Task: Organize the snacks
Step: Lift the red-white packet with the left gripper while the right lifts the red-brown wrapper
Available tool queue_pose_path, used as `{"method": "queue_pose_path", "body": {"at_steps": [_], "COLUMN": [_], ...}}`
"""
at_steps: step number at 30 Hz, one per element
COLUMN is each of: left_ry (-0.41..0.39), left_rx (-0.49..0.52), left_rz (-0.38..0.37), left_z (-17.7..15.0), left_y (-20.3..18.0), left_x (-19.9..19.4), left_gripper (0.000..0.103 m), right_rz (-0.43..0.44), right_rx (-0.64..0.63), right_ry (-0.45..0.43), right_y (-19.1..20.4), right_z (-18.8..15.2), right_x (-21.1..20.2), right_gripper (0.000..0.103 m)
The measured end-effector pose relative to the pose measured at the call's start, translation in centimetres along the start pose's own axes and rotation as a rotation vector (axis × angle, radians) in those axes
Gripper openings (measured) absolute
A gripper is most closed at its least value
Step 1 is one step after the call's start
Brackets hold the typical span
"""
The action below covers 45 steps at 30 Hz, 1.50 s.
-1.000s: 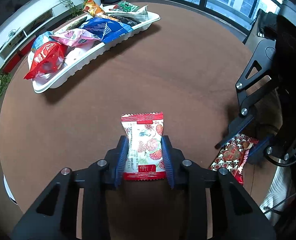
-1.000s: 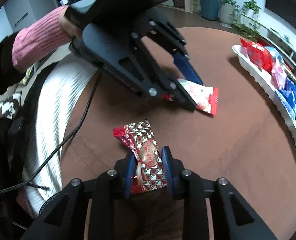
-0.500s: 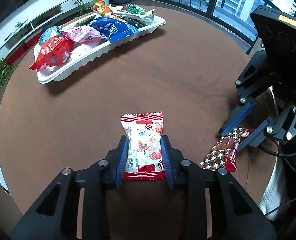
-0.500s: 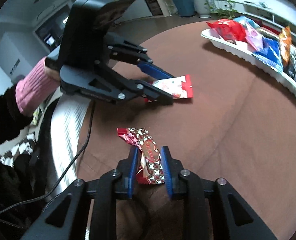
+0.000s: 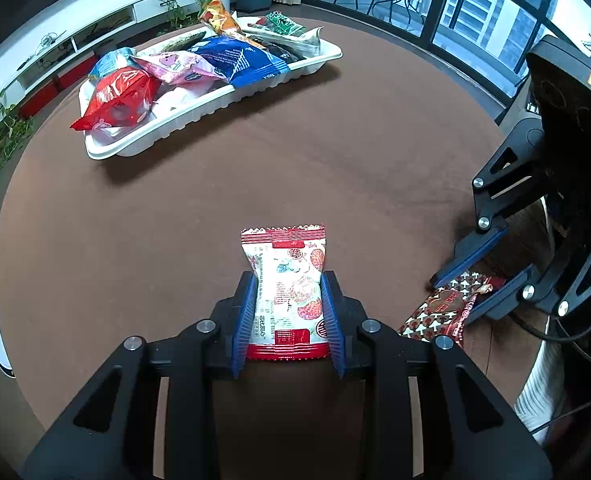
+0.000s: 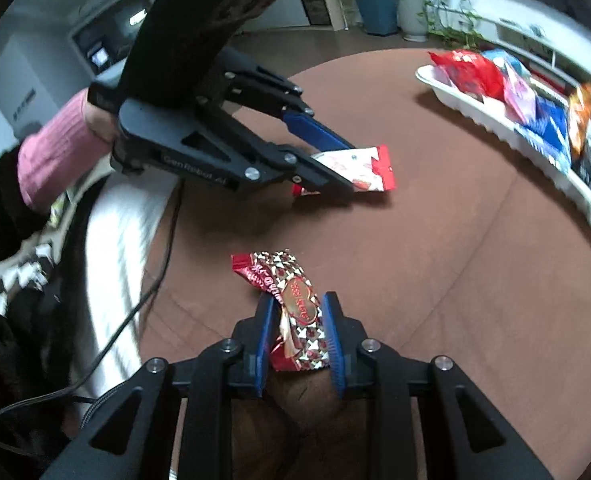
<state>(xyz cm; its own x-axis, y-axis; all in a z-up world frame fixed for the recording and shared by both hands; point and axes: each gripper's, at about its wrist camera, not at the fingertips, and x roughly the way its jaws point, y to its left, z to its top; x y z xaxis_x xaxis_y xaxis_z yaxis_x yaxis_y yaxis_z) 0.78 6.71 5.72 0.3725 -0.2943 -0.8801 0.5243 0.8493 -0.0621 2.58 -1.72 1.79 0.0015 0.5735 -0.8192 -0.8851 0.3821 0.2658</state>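
Grippers clamp our packets: left gripper (image 5: 287, 316) the white snack (image 5: 285, 276), right gripper (image 6: 298, 332) the crumpled chocolate (image 6: 295, 308), which may slip.

Table (image 5: 375, 152) brown; tray (image 5: 199, 118) white; pkt (image 5: 287, 292) white w/ red ends; candy wrapper (image 6: 295, 308) red, star-patterned.

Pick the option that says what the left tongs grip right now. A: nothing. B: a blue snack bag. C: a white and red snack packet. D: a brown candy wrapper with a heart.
C: the left tongs are closed on the white and red snack packet, while the heart candy sits in the right tongs.
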Motion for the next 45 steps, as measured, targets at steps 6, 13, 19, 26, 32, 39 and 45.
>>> {"method": "queue_pose_path", "body": {"at_steps": [6,13,19,26,32,39,45], "left_ry": [-0.003,-0.009,-0.029,-0.025,-0.028,-0.027,-0.027], "left_rx": [-0.027,-0.067,-0.124,-0.136,-0.149,-0.153,-0.159], "left_rz": [0.003,-0.016,-0.045,-0.046,-0.046,-0.042,-0.037], "left_z": [-0.2,-0.4,-0.4,-0.4,-0.4,-0.3,-0.4], "left_y": [0.4,0.8,1.5,1.3,1.4,1.5,1.5], "left_x": [0.1,0.1,-0.4,-0.4,-0.3,-0.3,-0.3], "left_gripper": [0.030,0.030,0.030,0.030,0.030,0.030,0.030], "right_rz": [-0.026,0.097,0.232,0.298,0.220,0.051,-0.057], "right_rx": [-0.034,0.149,0.336,0.450,0.371,0.142,0.056], "right_ry": [0.028,-0.031,-0.121,-0.164,-0.143,-0.034,0.027], "right_y": [0.3,-2.6,-5.9,-7.2,-6.1,-2.3,-1.5], "right_z": [0.5,0.2,-1.2,-2.2,-1.5,0.7,1.7], "right_x": [0.9,0.2,-1.2,-1.3,-1.4,0.1,0.9], "right_gripper": [0.028,0.020,0.015,0.015,0.017,0.047,0.019]}}
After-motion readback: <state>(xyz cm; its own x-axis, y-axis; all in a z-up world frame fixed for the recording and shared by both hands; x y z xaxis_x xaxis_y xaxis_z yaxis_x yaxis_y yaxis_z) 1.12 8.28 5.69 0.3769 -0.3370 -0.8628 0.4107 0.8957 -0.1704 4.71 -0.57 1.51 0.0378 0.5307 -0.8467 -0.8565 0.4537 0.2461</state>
